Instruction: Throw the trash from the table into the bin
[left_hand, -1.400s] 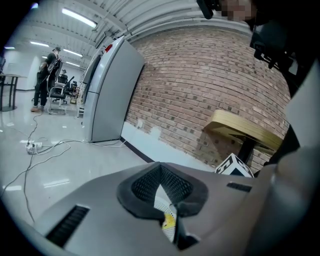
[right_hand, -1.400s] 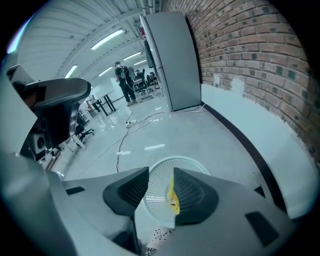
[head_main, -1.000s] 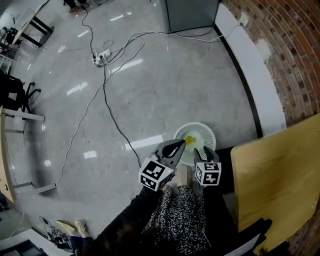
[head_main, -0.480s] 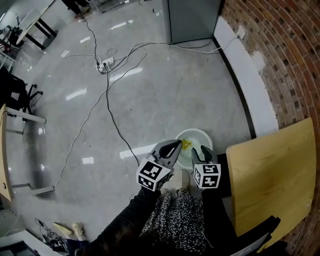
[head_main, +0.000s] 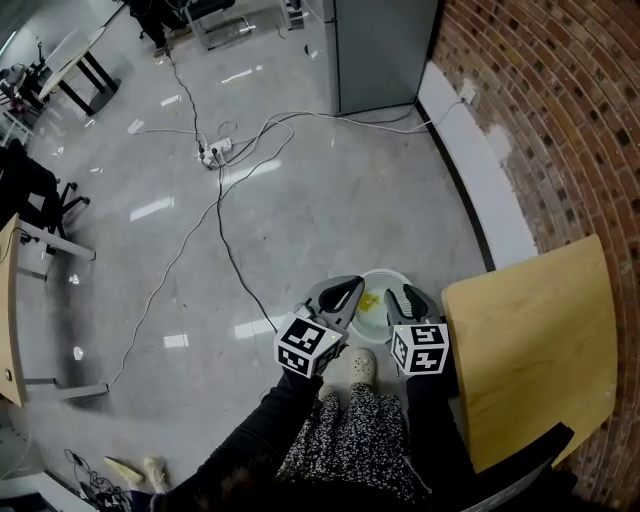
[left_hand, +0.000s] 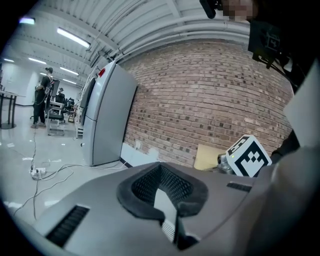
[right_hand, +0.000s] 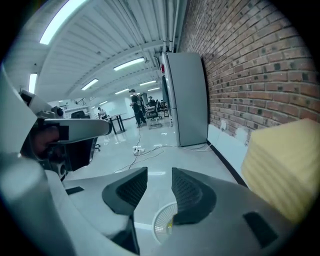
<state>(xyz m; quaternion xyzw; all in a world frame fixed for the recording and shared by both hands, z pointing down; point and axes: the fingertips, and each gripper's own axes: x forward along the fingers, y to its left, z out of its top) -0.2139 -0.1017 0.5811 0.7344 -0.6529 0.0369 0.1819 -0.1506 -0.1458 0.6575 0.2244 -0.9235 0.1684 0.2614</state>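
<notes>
A white mesh bin stands on the floor by the table's corner, with yellow trash lying in it. Both grippers hover side by side above it. My left gripper has its fingertips together and holds nothing; in the left gripper view only a sliver of the bin shows behind the tips. My right gripper is open and empty. Through its gap the bin shows far below. The light wooden table is at the right; what lies on it is out of view.
A brick wall with a white skirting runs along the right. A grey cabinet stands at the back. Cables and a power strip trail over the glossy floor. A pale shoe is beside the bin. Desks line the left edge.
Both grippers have risen above the bin, which now looks smaller and partly covered by them. The view has tilted up, showing more of the cabinet and wall.
</notes>
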